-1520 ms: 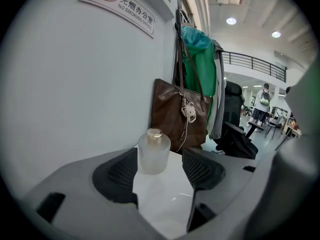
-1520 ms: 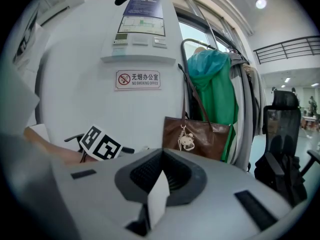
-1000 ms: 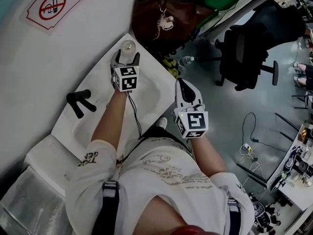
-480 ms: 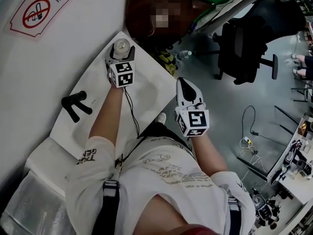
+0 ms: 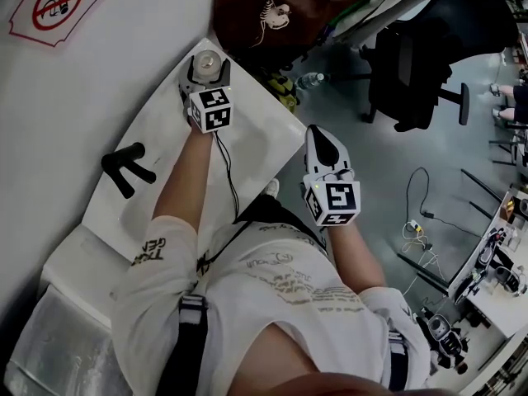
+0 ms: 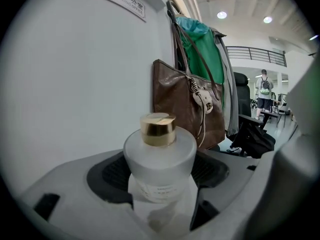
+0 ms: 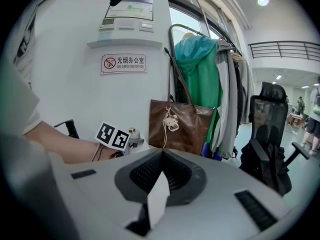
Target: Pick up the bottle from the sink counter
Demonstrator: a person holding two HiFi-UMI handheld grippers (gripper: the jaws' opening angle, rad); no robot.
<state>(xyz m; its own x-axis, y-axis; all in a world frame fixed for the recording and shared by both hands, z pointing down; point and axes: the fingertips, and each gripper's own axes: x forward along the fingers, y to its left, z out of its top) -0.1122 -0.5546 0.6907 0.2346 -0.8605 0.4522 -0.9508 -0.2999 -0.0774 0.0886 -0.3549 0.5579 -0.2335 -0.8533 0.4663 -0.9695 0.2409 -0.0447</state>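
Left claw (image 5: 205, 73) advanced, just-widened jaws straddling bottle (image 6: 160, 161), cap (image 6: 157, 130) gold in its view; right claw (image 5: 318, 139) closed.

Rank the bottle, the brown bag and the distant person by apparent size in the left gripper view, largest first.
1. bottle, largest, but only because it stands right at the camera.
2. brown bag, not far behind in picture area, partly hidden by the bottle.
3. person, tiny, far off.

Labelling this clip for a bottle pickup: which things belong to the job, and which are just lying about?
Job: bottle; sink counter; left hand-held gripper, jaws just opened wider, bottle between them.
Lying about: black tap; brown bag; office chair; no-smoking sign.
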